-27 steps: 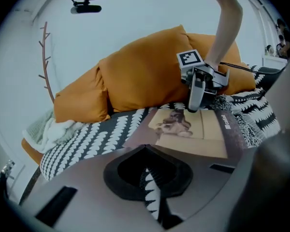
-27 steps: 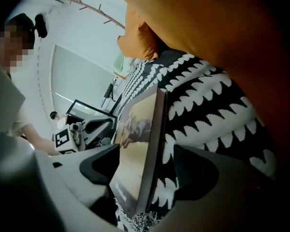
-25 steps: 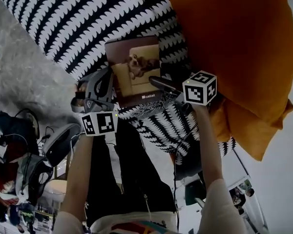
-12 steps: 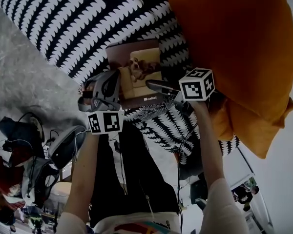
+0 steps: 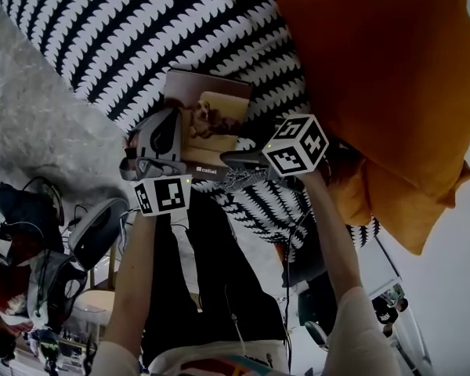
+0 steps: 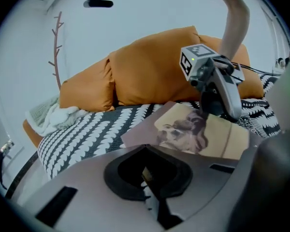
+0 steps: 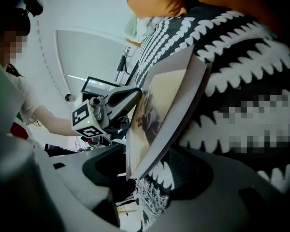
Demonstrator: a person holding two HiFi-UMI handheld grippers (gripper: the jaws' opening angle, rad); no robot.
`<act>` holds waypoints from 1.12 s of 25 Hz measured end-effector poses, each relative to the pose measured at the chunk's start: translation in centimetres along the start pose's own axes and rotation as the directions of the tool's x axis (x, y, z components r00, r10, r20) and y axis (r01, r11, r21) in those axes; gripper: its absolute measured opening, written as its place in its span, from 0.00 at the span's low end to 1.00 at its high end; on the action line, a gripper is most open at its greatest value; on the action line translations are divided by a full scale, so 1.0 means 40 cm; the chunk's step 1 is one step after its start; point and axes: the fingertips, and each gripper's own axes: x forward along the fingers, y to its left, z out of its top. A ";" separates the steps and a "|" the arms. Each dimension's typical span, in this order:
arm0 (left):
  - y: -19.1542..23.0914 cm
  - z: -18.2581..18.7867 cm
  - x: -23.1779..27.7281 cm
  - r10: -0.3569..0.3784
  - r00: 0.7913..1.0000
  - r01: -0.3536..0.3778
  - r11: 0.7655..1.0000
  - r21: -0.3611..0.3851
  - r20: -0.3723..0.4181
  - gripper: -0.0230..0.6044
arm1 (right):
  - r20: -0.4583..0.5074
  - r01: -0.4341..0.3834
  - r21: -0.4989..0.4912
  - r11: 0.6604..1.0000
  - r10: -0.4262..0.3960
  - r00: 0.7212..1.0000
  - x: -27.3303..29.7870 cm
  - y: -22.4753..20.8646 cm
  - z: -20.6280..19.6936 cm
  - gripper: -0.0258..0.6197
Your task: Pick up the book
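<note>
The book [image 5: 207, 120] (a dog on an armchair fills its cover) sits tilted on a black-and-white patterned bed cover [image 5: 125, 30], with one side raised off it. The left tongs [image 5: 172, 141] pinch its left edge. The right tongs [image 5: 236, 160] are spread around its near right corner and closing, not yet pressing. Big orange pillows [image 5: 376, 69] lie just behind. Beside the bed, a mottled grey floor [image 5: 39, 131] runs to tangled cables [image 5: 43, 190]. The wall [image 6: 135, 13] is white.
</note>
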 end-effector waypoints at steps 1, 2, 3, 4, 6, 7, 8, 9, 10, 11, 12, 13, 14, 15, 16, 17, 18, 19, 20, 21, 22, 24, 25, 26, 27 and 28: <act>0.010 -0.009 -0.002 0.011 1.000 -0.012 1.000 -0.014 -0.003 0.05 | 0.028 -0.015 0.007 1.000 0.014 1.000 0.017 0.008 -0.004 0.48; 0.018 -0.012 -0.002 0.016 1.000 -0.016 1.000 -0.022 -0.003 0.05 | 0.085 -0.026 0.032 0.999 0.023 0.996 0.020 0.013 -0.001 0.39; 0.022 -0.009 0.001 0.015 1.000 -0.015 1.000 -0.024 0.001 0.04 | 0.166 -0.035 0.077 0.996 0.022 0.986 0.010 0.011 0.009 0.34; 0.021 -0.002 0.005 0.010 1.000 -0.009 1.000 -0.018 0.007 0.05 | 0.252 -0.046 0.138 0.989 0.010 0.968 -0.007 0.001 0.022 0.34; 0.020 0.011 0.013 0.010 1.000 -0.010 1.000 -0.005 0.021 0.05 | 0.379 -0.075 0.248 0.966 -0.025 0.925 -0.033 -0.027 0.050 0.34; 0.025 0.013 0.011 0.023 0.999 -0.023 1.000 -0.006 0.025 0.05 | 0.411 -0.086 0.272 0.958 -0.035 0.911 -0.037 -0.035 0.063 0.34; 0.034 0.013 0.006 0.042 0.999 -0.041 0.999 -0.015 0.026 0.05 | 0.429 -0.090 0.275 0.957 -0.038 0.902 -0.039 -0.037 0.078 0.34; 0.044 0.015 0.000 0.061 0.998 -0.060 0.998 -0.029 0.023 0.05 | 0.439 -0.090 0.268 0.959 -0.039 0.898 -0.045 -0.036 0.094 0.34; 0.052 0.022 -0.003 0.076 0.997 -0.075 0.996 -0.045 0.014 0.05 | 0.442 -0.090 0.261 0.961 -0.036 0.896 -0.056 -0.035 0.110 0.34; 0.055 0.033 -0.005 0.083 0.997 -0.083 0.995 -0.061 -0.002 0.05 | 0.440 -0.102 0.257 0.961 -0.022 0.898 -0.073 -0.033 0.122 0.34; 0.053 0.044 -0.011 0.085 0.996 -0.086 0.993 -0.077 -0.024 0.04 | 0.435 -0.138 0.258 0.956 0.012 0.900 -0.091 -0.026 0.129 0.34; 0.051 0.051 -0.022 0.084 0.995 -0.088 0.992 -0.092 -0.047 0.04 | 0.434 -0.200 0.260 0.945 0.071 0.898 -0.103 -0.009 0.134 0.34; 0.055 0.051 -0.035 0.084 0.995 -0.090 0.990 -0.106 -0.059 0.04 | 0.435 -0.277 0.254 0.927 0.146 0.889 -0.108 0.018 0.143 0.34; 0.066 0.047 -0.044 0.090 0.995 -0.095 0.989 -0.117 -0.049 0.04 | 0.434 -0.341 0.233 0.911 0.216 0.875 -0.104 0.047 0.161 0.34; 0.084 0.042 -0.044 0.102 0.995 -0.103 0.987 -0.124 -0.019 0.04 | 0.426 -0.366 0.197 0.909 0.257 0.868 -0.093 0.072 0.191 0.34; 0.104 0.038 -0.042 0.115 0.993 -0.112 0.986 -0.126 0.018 0.04 | 0.406 -0.343 0.153 0.927 0.257 0.877 -0.069 0.091 0.224 0.34; 0.121 0.031 -0.045 0.126 0.991 -0.119 0.985 -0.125 0.046 0.04 | 0.377 -0.281 0.106 0.954 0.223 0.899 -0.033 0.107 0.253 0.34; 0.135 0.023 -0.050 0.135 0.989 -0.127 0.985 -0.121 0.059 0.04 | 0.347 -0.204 0.063 0.977 0.170 0.922 0.007 0.116 0.276 0.34; 0.143 0.015 -0.053 0.143 0.988 -0.135 0.984 -0.117 0.061 0.04 | 0.323 -0.137 0.028 0.990 0.121 0.939 0.043 0.117 0.292 0.34; 0.146 0.007 -0.051 0.150 0.987 -0.143 0.983 -0.116 0.055 0.04 | 0.309 -0.099 0.010 0.995 0.092 0.947 0.069 0.111 0.300 0.34; 0.144 -0.002 -0.045 0.155 0.987 -0.149 0.982 -0.118 0.047 0.04 | 0.308 -0.093 0.011 0.996 0.085 0.948 0.082 0.101 0.303 0.34; 0.131 -0.014 -0.034 0.155 0.987 -0.149 0.981 -0.123 0.037 0.04 | 0.336 -0.120 0.057 0.991 0.095 0.937 0.086 0.081 0.295 0.34; 0.125 -0.018 -0.035 0.153 0.988 -0.147 0.981 -0.124 0.037 0.04 | 0.353 -0.131 0.082 0.988 0.094 0.931 0.086 0.078 0.290 0.34; 0.122 -0.020 -0.041 0.151 0.988 -0.145 0.981 -0.126 0.040 0.04 | 0.368 -0.133 0.100 0.986 0.087 0.926 0.086 0.081 0.285 0.34; 0.121 -0.018 -0.051 0.152 0.987 -0.145 0.981 -0.127 0.045 0.04 | 0.378 -0.127 0.110 0.986 0.077 0.923 0.085 0.090 0.282 0.34; 0.122 -0.012 -0.062 0.154 0.987 -0.146 0.981 -0.126 0.052 0.04 | 0.386 -0.115 0.114 0.987 0.062 0.920 0.081 0.101 0.280 0.34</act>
